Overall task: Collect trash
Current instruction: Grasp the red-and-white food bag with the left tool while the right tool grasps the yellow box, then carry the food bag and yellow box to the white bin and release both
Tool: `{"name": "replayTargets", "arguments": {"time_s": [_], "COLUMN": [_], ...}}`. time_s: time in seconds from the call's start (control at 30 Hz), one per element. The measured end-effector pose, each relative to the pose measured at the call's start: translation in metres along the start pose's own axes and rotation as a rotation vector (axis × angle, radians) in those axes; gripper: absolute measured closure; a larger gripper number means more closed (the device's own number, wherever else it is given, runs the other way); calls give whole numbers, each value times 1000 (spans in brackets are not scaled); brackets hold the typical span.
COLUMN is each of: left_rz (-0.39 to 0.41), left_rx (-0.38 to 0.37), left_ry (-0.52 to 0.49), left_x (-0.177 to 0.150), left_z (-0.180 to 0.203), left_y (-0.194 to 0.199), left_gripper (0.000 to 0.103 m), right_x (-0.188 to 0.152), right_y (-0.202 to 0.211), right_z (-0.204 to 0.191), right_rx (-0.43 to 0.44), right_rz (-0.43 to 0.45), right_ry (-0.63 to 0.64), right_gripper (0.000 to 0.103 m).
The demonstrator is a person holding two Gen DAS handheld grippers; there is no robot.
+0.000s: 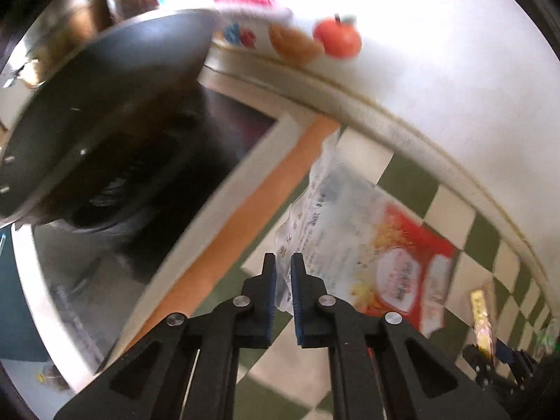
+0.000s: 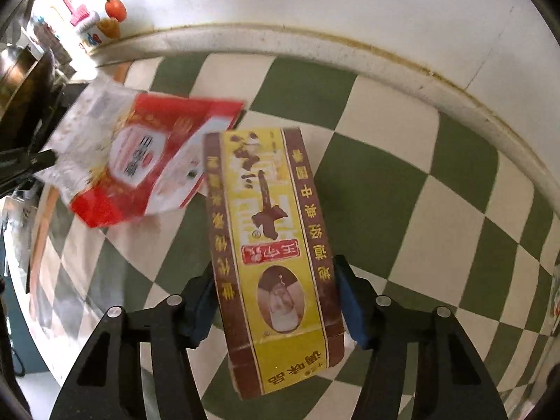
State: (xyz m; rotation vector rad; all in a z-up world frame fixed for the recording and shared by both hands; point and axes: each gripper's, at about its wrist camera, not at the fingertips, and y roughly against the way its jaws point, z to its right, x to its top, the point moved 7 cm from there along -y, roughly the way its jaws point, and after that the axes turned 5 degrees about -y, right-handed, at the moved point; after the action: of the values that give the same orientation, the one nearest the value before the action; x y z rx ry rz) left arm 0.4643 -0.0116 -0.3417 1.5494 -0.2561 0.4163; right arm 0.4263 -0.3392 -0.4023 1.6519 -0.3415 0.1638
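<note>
Both pieces of trash are picked up but not yet binned: the left gripper (image 1: 283, 273) has its fingers nearly closed, apparently pinching the edge of the red-and-white plastic bag (image 1: 371, 255), though blur makes that hard to confirm. The right gripper (image 2: 274, 301) clamps the yellow-and-brown carton (image 2: 273, 245) above the checkered table (image 2: 402, 217). No bin is plainly visible, so carrying and dropping both remains.

A counter covered with a green-and-white checked cloth (image 2: 402, 182) carries the things; its far edge meets a white wall along a stained raised lip. On that lip toward the far left corner stand a red apple-shaped ornament (image 2: 116, 8), an orange item (image 2: 109, 27) and a small white cup (image 2: 88, 33).
</note>
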Motion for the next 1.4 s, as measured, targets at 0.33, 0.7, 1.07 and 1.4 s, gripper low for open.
{"name": "replayTargets", "arguments": {"time_s": [0.33, 0.7, 1.07, 1.4], "left_rz": [154, 150, -76, -275], "left_rx": [41, 222, 362, 303], "left_ry": [117, 367, 597, 716], "left_x": [-75, -247, -413, -532], "left_z": [-104, -299, -461, -533], "left_y": [155, 257, 153, -115], "left_gripper": [100, 100, 100, 100], "right_x": [-52, -187, -361, -478], "right_y": [83, 141, 34, -247], "right_z": [-67, -274, -464, -544], "right_rx": [148, 363, 387, 346], "right_rz": [37, -69, -293, -594], "right_ry": [23, 299, 562, 538], "right_gripper": [47, 49, 49, 49]}}
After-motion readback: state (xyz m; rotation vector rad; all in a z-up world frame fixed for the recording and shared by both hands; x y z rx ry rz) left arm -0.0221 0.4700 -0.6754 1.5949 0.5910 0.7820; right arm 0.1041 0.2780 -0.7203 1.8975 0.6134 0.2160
